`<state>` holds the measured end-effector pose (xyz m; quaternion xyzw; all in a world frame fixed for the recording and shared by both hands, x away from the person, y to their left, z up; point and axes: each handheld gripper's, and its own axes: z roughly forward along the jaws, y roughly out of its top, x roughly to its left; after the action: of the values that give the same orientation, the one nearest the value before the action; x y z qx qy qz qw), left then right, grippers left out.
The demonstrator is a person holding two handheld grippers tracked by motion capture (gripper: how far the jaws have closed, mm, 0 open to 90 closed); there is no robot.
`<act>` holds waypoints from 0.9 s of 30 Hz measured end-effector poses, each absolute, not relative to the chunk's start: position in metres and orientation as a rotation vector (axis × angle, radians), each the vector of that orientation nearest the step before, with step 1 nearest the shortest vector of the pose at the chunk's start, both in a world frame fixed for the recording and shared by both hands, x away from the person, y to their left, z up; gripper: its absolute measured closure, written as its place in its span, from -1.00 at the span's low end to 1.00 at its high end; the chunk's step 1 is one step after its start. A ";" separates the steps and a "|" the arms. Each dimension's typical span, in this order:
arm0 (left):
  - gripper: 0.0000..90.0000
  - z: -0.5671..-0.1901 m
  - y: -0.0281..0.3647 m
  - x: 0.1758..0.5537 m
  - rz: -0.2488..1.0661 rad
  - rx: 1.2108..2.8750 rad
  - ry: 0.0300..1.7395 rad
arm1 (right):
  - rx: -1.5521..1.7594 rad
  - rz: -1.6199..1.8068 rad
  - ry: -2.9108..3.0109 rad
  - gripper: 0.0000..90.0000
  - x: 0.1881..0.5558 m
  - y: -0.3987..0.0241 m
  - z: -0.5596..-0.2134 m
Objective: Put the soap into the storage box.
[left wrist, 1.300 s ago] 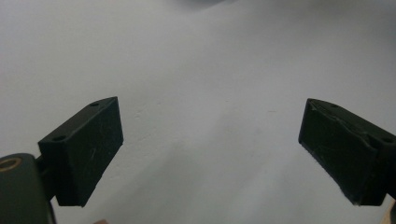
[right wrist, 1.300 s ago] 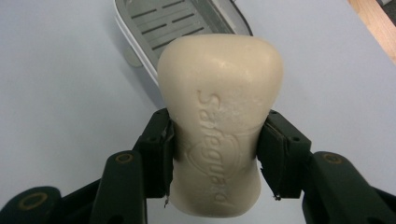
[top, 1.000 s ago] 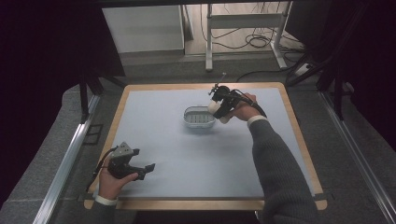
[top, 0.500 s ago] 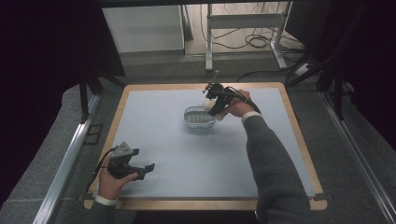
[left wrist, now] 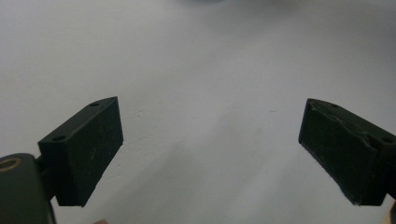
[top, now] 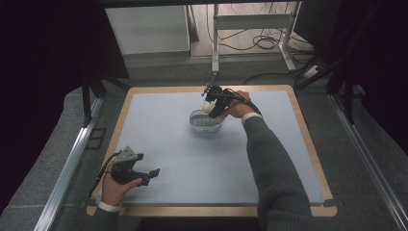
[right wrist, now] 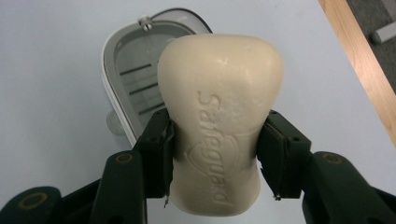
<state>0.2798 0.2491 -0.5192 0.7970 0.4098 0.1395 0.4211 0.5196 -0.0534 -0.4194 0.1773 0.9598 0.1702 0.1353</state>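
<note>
A cream bar of soap [right wrist: 219,116] stamped with a brand name is clamped at its waist between the two black jaws of my right gripper [right wrist: 215,149]. Below and just past it lies a grey, oval soap dish [right wrist: 135,79] with drain slots. From above, the right gripper [top: 214,107] holds the soap [top: 208,108] over the dish's [top: 204,122] far right rim, near the back of the mat. My left gripper [top: 149,174] rests low at the front left with its jaws wide apart; its own view [left wrist: 210,154] has bare mat between them.
A pale blue mat [top: 183,159] covers a wooden-edged board [top: 308,120]. Metal rails [top: 62,178] run along both sides, and a table leg with cables [top: 216,53] stands behind the board. The board's wooden edge [right wrist: 364,60] lies close to the right of the dish.
The right hand has carried the soap leftwards and slightly down, from beside the dish's right end to over its far rim. The left hand has stayed put.
</note>
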 end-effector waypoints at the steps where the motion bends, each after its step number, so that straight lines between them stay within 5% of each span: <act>1: -0.85 -0.519 0.249 0.280 0.349 1.997 1.027 | 0.491 0.498 2.783 0.10 0.520 -0.052 -0.420; 20: -0.85 -0.519 0.249 0.279 0.349 1.994 1.026 | 0.393 0.406 2.840 0.09 0.521 -0.032 -0.448; 27: -0.85 -0.520 0.248 0.280 0.348 1.999 1.027 | 0.467 0.519 2.850 -0.07 0.520 -0.033 -0.448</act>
<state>0.2800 0.2484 -0.5196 0.7977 0.4097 0.1388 0.4201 0.5202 -0.0335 -0.4481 0.1583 0.9661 0.1758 0.1034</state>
